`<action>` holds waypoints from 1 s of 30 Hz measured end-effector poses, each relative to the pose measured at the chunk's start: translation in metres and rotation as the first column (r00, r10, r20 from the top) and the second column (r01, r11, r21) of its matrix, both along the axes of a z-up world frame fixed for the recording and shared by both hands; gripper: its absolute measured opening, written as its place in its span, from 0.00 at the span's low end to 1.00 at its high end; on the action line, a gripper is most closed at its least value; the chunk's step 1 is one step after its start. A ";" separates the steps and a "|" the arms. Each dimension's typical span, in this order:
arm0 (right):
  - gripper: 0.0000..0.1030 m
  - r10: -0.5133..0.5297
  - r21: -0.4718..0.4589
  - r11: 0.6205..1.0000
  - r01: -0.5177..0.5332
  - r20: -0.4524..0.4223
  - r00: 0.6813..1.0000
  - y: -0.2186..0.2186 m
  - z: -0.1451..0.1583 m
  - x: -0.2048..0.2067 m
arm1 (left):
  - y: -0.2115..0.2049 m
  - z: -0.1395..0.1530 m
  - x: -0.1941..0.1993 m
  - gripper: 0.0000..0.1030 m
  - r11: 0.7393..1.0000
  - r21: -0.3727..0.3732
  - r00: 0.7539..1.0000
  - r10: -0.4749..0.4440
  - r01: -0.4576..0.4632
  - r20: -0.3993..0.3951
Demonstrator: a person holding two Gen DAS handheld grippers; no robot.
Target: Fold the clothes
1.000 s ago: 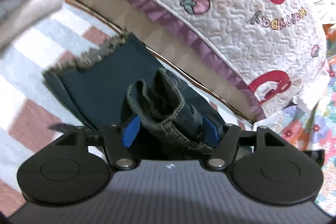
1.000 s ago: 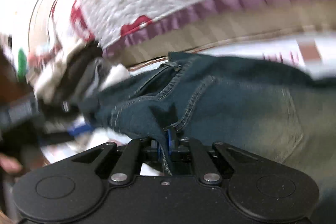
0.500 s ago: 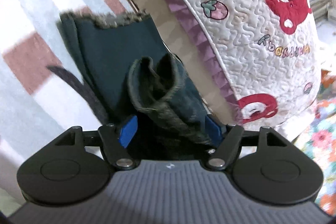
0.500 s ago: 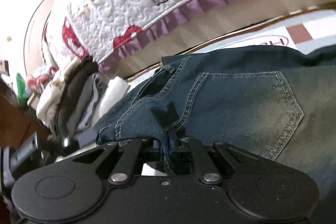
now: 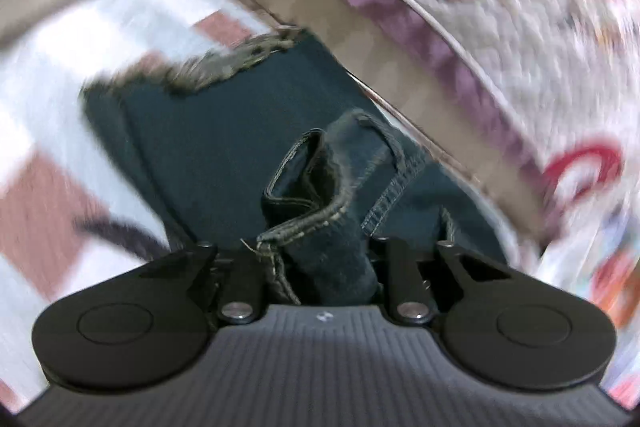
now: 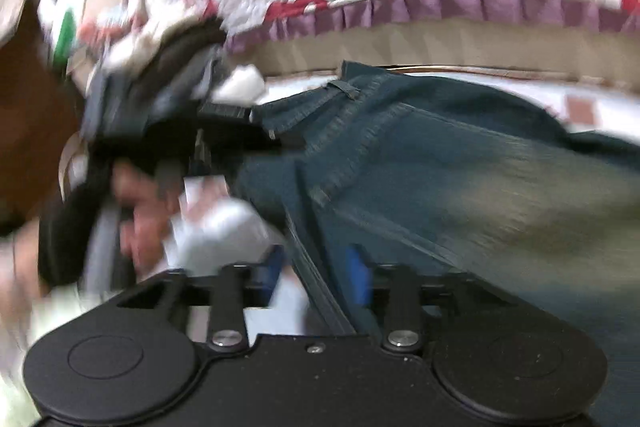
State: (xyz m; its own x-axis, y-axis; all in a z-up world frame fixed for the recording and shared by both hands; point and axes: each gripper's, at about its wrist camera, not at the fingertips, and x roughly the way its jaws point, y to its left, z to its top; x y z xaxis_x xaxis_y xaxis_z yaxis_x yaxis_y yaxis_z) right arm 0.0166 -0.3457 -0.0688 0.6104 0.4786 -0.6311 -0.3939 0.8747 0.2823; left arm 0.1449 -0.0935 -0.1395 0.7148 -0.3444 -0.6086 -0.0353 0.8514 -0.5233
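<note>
1. Left gripper [image 5: 320, 255]: nearest in the left wrist view; jaws closing, clenched on a bunched fold of the jeans' waistband, which fills the gap between them
2. Right gripper [image 6: 318, 273]: nearest in the right wrist view; jaws opening, blue pads [image 6: 360, 277] apart, an edge of the denim running between them without being pressed
3. Jeans [image 5: 208, 147]: dark blue-green denim, lying on the bed just ahead of both grippers; seat side up with a belt loop [image 6: 344, 89] showing at the waist; frayed hem [image 5: 224, 61] at the far end of the leg
4. Striped sheet [image 5: 52, 203]: white, pale blue and dusty pink bands, under the jeans
5. Person's hand [image 6: 136, 203]: blurred, at the left of the right wrist view, on the other gripper's handle
6. Stack of folded clothes [image 6: 160, 99]: dark, grey and white layers, beyond the hand
7. Quilted cover [image 5: 520, 27]: cream, red bear motifs, purple frill, rising behind the jeans
</note>
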 end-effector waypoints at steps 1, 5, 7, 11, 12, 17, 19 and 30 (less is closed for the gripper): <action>0.53 0.009 -0.066 0.998 -0.008 0.028 1.000 -0.007 0.000 -0.015 | -0.006 0.007 0.000 0.13 0.998 0.057 0.999 -0.034 0.033 0.017; 0.58 -0.050 -0.267 0.960 0.081 0.119 0.992 -0.041 -0.007 -0.061 | -0.033 0.044 0.004 0.08 0.960 0.257 0.986 -0.141 0.115 0.086; 0.60 -0.133 -0.268 0.949 0.167 0.143 0.981 -0.059 -0.010 -0.067 | -0.040 0.068 0.014 0.06 0.950 0.284 0.977 -0.173 0.132 0.124; 0.60 -0.277 -0.216 0.924 0.314 0.186 0.943 -0.086 -0.009 -0.068 | -0.036 0.128 0.040 0.06 0.958 0.265 0.953 -0.174 0.106 0.249; 0.61 -0.296 -0.200 0.922 0.332 0.191 0.936 -0.089 -0.008 -0.067 | -0.032 0.141 0.046 0.06 0.959 0.271 0.946 -0.164 0.086 0.281; 0.63 -0.318 -0.167 0.926 0.338 0.134 0.939 -0.093 -0.018 -0.052 | 0.008 0.121 0.078 0.06 0.944 0.328 0.964 -0.104 0.019 0.243; 0.63 -0.346 -0.170 0.919 0.357 0.090 0.934 -0.093 -0.028 -0.042 | 0.021 0.077 0.095 0.07 0.937 0.346 0.986 -0.094 0.042 0.135; 0.66 -0.505 0.079 0.850 0.521 -0.162 0.848 -0.145 -0.050 -0.029 | 0.038 0.034 0.092 0.14 0.938 0.340 0.984 -0.116 0.065 0.132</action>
State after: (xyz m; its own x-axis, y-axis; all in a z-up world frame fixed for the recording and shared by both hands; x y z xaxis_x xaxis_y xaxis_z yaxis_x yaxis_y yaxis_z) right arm -0.0128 -0.4911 -0.1185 0.7053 0.1942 -0.6818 0.1498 0.8992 0.4111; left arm 0.2374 -0.0553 -0.1057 0.7806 -0.2079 -0.5894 0.1060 0.9734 -0.2029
